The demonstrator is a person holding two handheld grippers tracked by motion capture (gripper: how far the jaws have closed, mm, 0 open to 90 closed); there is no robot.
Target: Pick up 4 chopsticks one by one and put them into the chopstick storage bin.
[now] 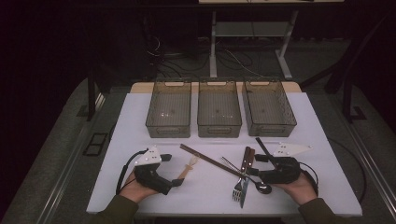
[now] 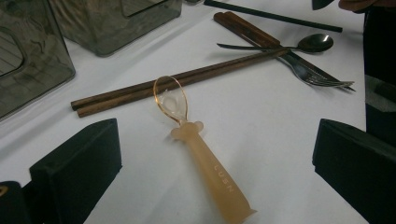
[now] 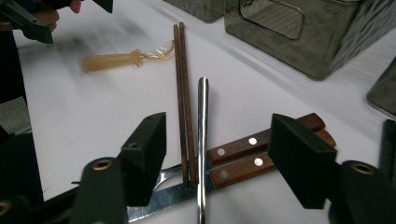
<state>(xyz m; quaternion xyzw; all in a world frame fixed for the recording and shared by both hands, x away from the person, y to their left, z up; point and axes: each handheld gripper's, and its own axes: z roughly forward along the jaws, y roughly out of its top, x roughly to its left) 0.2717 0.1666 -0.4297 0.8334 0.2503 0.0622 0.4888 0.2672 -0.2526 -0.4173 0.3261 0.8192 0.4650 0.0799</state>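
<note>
Three grey bins (image 1: 219, 114) line the back of the white table (image 1: 140, 121), the left gripper (image 2: 210, 172) waits spread wide around the amber spoon (image 2: 205, 158), and the right gripper (image 3: 217, 149), jaws apart, straddles the steel spoon's handle (image 3: 202, 135), untouched, crossing the chopsticks (image 3: 183, 93).

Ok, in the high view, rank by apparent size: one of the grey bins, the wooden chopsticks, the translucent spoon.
1. Grey bin, clearly largest.
2. Wooden chopsticks, the longest utensil, though thin.
3. Translucent spoon, shortest; its handle end runs under the left gripper, so its full length is unsure.
</note>
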